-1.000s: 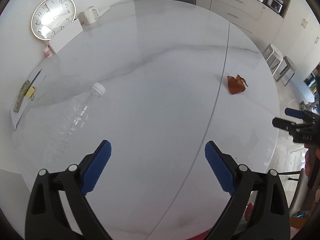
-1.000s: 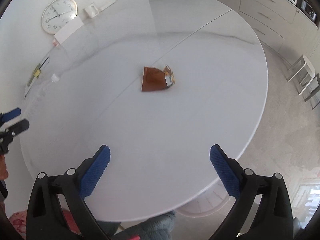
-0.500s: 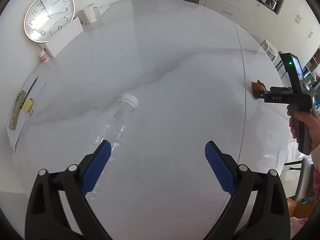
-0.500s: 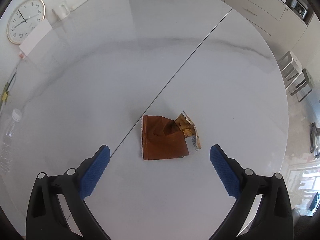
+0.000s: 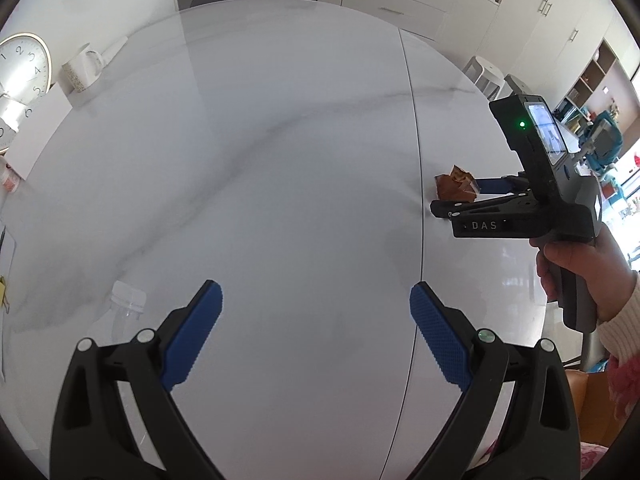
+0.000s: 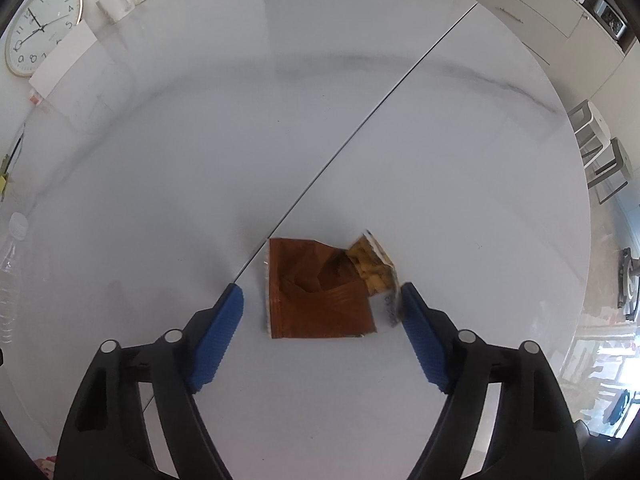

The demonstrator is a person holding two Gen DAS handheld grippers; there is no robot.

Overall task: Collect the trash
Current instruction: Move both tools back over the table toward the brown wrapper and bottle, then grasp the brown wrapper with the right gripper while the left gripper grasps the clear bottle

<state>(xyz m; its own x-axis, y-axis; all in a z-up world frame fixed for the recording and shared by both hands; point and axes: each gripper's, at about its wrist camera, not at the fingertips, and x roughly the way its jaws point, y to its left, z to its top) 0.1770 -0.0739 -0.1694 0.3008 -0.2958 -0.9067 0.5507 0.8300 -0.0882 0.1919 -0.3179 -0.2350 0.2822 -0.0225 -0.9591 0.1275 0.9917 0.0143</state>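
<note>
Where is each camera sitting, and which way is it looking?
Left wrist: sits on the left gripper, looking steeply down across the white table; shows its open blue fingers and the person's right hand.
Right wrist: sits on the right gripper, looking down at the brown wrapper between its closing fingers.
Both share: the wrapper, the clear bottle, the wall clock, the mug.

left gripper (image 5: 316, 300) open over table (image 5: 300, 160); right gripper (image 5: 448, 196) at wrapper (image 5: 454, 186), perhaps touching; bottle (image 5: 120, 312) left
</note>
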